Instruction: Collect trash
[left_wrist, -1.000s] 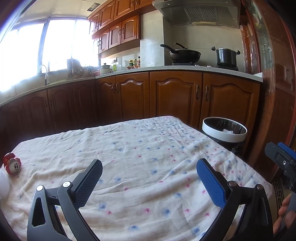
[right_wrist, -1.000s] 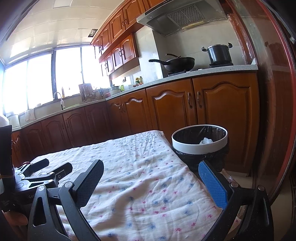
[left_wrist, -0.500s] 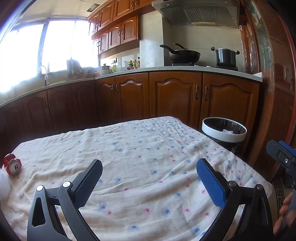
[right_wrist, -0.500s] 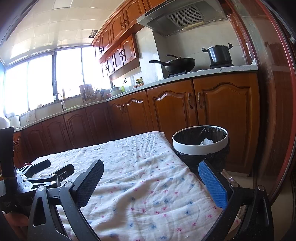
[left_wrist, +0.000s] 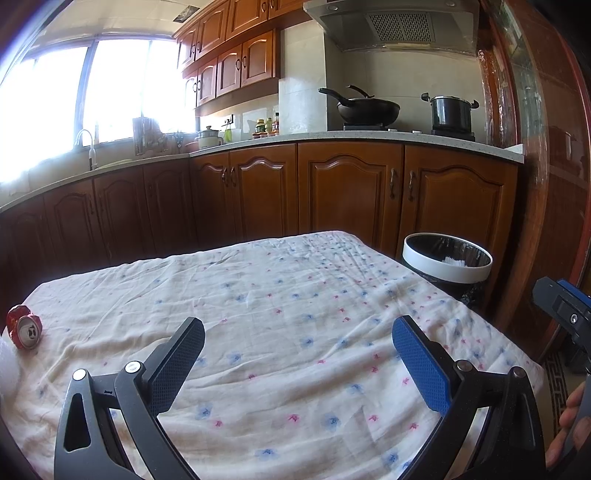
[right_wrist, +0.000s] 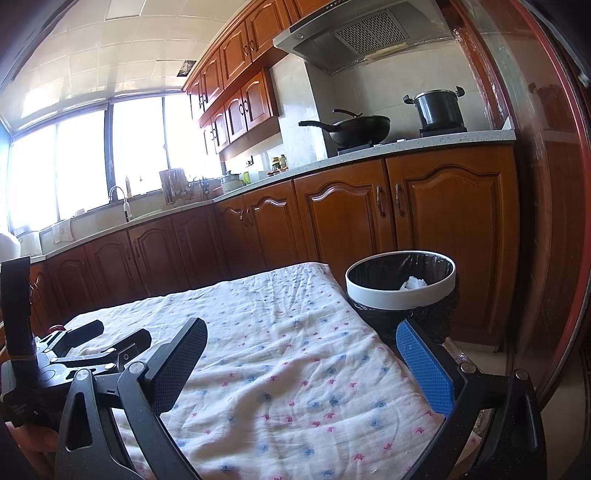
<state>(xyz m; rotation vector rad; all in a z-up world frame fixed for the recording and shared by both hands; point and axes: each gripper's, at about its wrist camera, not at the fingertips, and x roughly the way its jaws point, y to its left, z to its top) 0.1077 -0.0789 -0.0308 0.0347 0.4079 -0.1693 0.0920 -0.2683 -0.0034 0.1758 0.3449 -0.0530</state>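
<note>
Crushed red can (left_wrist: 24, 331) — on its side, tablecloth's left edge, top facing out.

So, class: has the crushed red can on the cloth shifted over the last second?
No. The crushed red can sits at the same spot near the floral tablecloth's left edge.

Table w/ floral cloth (left_wrist: 295, 314), crushed red can (left_wrist: 24, 331) at left edge
</note>
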